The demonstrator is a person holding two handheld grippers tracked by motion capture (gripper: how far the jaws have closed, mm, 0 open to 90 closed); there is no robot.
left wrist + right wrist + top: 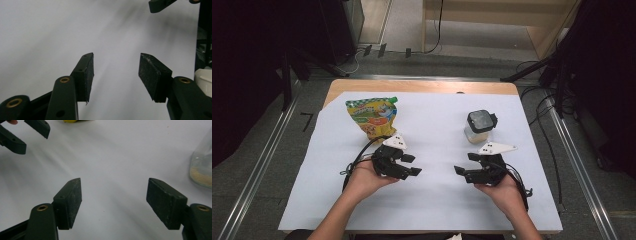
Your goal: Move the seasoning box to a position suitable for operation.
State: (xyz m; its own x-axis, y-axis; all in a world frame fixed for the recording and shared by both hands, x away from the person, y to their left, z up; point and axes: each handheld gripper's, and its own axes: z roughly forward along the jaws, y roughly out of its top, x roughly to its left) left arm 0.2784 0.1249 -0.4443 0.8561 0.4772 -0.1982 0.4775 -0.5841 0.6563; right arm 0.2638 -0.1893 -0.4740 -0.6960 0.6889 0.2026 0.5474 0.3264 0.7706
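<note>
A yellow and green snack pouch (pixel 373 116) lies at the back left of the white sheet (pixel 432 190). A small clear jar (pixel 479 126) with a dark lid and pale grains inside stands at the back right; its glass side (pixel 202 168) shows in the right gripper view. My left gripper (pixel 411 165) rests low over the sheet just in front of the pouch, jaws open and empty (pixel 115 72). My right gripper (pixel 465 163) sits in front of the jar, pointing left toward the other one, jaws open and empty (pixel 113 203).
The white sheet covers a wooden table (pixel 422 86) with metal rails (pixel 257 165) at both sides. Cables (pixel 547 145) run on the floor to the right. The left gripper's jaw tips (pixel 23 133) appear at the top left of the right gripper view.
</note>
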